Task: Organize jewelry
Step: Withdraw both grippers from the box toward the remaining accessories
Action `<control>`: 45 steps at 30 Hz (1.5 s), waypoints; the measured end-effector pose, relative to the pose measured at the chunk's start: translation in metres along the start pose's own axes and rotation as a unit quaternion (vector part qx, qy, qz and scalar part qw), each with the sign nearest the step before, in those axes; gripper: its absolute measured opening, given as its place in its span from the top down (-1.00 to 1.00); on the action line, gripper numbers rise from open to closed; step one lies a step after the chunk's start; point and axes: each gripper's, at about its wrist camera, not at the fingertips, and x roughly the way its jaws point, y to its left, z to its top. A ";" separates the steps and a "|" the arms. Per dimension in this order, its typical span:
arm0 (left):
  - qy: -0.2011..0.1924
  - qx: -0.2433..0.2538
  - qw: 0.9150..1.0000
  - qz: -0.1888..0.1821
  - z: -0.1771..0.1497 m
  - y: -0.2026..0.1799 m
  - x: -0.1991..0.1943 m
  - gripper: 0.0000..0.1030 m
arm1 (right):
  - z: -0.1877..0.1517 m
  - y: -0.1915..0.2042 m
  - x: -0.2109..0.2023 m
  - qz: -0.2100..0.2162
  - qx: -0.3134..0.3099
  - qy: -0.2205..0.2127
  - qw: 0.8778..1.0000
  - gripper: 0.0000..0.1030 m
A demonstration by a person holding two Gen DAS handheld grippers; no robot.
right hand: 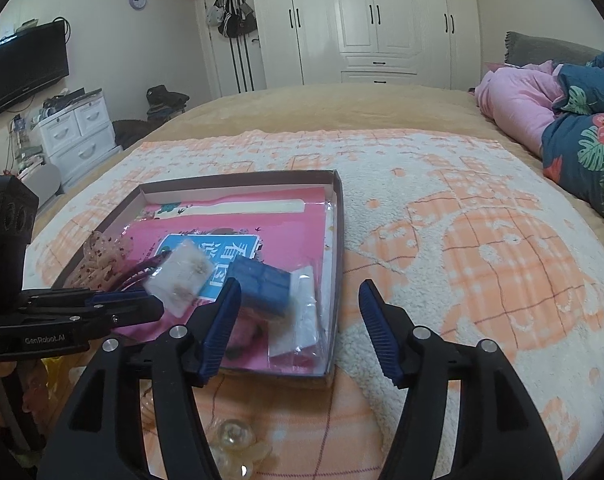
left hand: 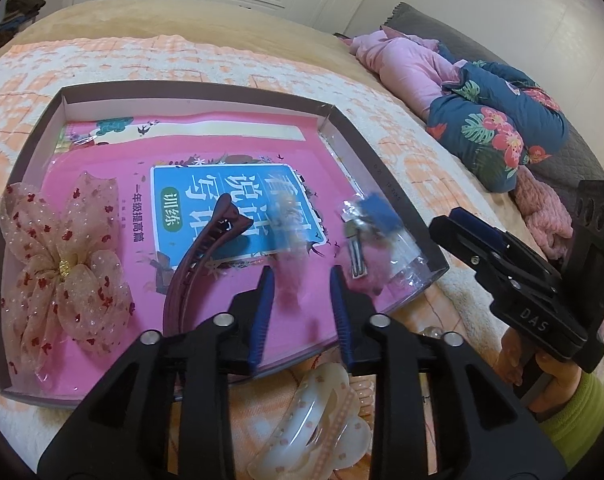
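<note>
Both tools spread wide, left (left hand: 302,280) and right (right hand: 300,292). Blurry pink fluffy clip (left hand: 288,276) just ahead of left, inside tray (left hand: 206,89).

You have a bed covered by a fleecy blanket (right hand: 442,216) in an orange-and-white check. A shallow brown box lid (left hand: 386,184) lies flat on it, and just beside its near edge a pale translucent claw clip (left hand: 318,420) rests on the blanket. To your right, well apart from the lid, a bunched pink and blue floral quilt (left hand: 498,128) lies along the bed.
</note>
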 end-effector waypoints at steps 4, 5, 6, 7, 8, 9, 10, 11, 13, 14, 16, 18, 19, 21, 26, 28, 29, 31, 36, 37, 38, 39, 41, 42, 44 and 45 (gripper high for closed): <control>-0.006 -0.001 1.000 0.002 -0.001 -0.002 -0.005 0.39 | 0.001 0.000 -0.012 -0.003 0.000 -0.014 1.000 -0.29; -0.009 0.001 1.000 0.003 -0.001 -0.002 -0.007 0.37 | 0.001 0.000 -0.015 -0.004 -0.001 -0.018 1.000 -0.33; -0.012 0.002 1.000 0.005 -0.001 -0.002 -0.009 0.33 | 0.001 0.001 -0.018 -0.006 -0.003 -0.022 1.000 -0.33; -0.018 0.004 1.000 0.008 -0.001 -0.003 -0.013 0.30 | 0.002 0.001 -0.021 -0.007 -0.005 -0.026 1.000 -0.34; -0.021 0.005 1.000 0.009 0.000 -0.004 -0.016 0.27 | 0.002 0.002 -0.025 -0.009 -0.008 -0.031 0.999 -0.38; -0.028 0.005 1.000 0.010 0.000 -0.005 -0.020 0.16 | 0.002 0.003 -0.028 -0.010 -0.008 -0.035 0.999 -0.41; -0.033 0.004 0.999 0.010 0.000 -0.005 -0.024 0.07 | 0.003 0.003 -0.031 -0.011 -0.009 -0.040 0.999 -0.46; -0.039 0.005 0.999 0.009 0.000 -0.006 -0.028 0.04 | 0.003 0.004 -0.034 -0.012 -0.010 -0.045 0.999 -0.49; -0.053 0.006 0.999 0.009 0.000 -0.008 -0.036 -0.14 | 0.003 0.005 -0.039 -0.012 -0.012 -0.050 0.999 -0.51; -0.060 0.007 0.998 0.009 0.000 -0.009 -0.040 -0.18 | 0.003 0.006 -0.042 -0.014 -0.014 -0.053 0.998 -0.52; -0.072 0.006 0.997 0.009 -0.001 -0.011 -0.048 -0.37 | 0.003 0.007 -0.046 -0.013 -0.016 -0.056 0.998 -0.55; -0.082 0.004 0.997 0.010 -0.001 -0.012 -0.055 -0.55 | 0.003 0.007 -0.051 -0.014 -0.017 -0.059 0.998 -0.57; -0.085 0.003 0.996 0.011 -0.002 -0.013 -0.059 -0.60 | 0.003 0.008 -0.052 -0.013 -0.016 -0.061 0.998 -0.57; -0.090 0.001 0.996 0.011 -0.002 -0.013 -0.064 -0.74 | 0.002 0.008 -0.058 -0.012 -0.016 -0.065 0.998 -0.58; -0.106 -0.006 0.994 0.011 -0.006 -0.011 -0.080 -0.78 | 0.000 0.010 -0.071 -0.012 -0.014 -0.075 0.997 -0.64; -0.113 -0.008 0.993 0.012 -0.008 -0.010 -0.088 -0.78 | -0.001 0.010 -0.076 -0.012 -0.014 -0.078 0.997 -0.64; -0.116 -0.009 0.993 0.012 -0.009 -0.009 -0.092 -0.78 | -0.001 0.011 -0.079 -0.012 -0.014 -0.080 0.997 -0.64; -0.122 -0.011 0.992 0.011 -0.011 -0.008 -0.100 -0.78 | -0.002 0.012 -0.084 -0.011 -0.014 -0.083 0.996 -0.65; -0.133 -0.010 0.991 0.013 -0.017 -0.008 -0.114 -0.78 | -0.005 0.015 -0.093 -0.010 -0.019 -0.088 0.996 -0.66; -0.135 -0.010 0.991 0.013 -0.019 -0.007 -0.117 -0.78 | -0.006 0.016 -0.095 -0.010 -0.020 -0.088 0.996 -0.67; -0.136 -0.011 0.991 0.014 -0.021 -0.006 -0.120 -0.78 | -0.007 0.016 -0.096 -0.009 -0.020 -0.089 0.996 -0.68; -0.136 -0.011 0.991 0.015 -0.022 -0.006 -0.121 -0.78 | -0.008 0.018 -0.098 -0.008 -0.021 -0.089 0.996 -0.68; -0.139 -0.014 0.990 0.017 -0.025 -0.002 -0.126 -0.78 | -0.009 0.019 -0.100 -0.007 -0.023 -0.090 0.996 -0.68; -0.140 -0.015 0.990 0.018 -0.026 -0.001 -0.127 -0.78 | -0.010 0.020 -0.101 -0.007 -0.024 -0.090 0.996 -0.68; -0.142 -0.019 0.989 0.020 -0.029 0.002 -0.132 -0.78 | -0.011 0.022 -0.103 -0.005 -0.025 -0.090 0.996 -0.69; -0.144 -0.020 0.989 0.021 -0.031 0.004 -0.134 -0.78 | -0.012 0.023 -0.104 -0.005 -0.027 -0.090 0.996 -0.69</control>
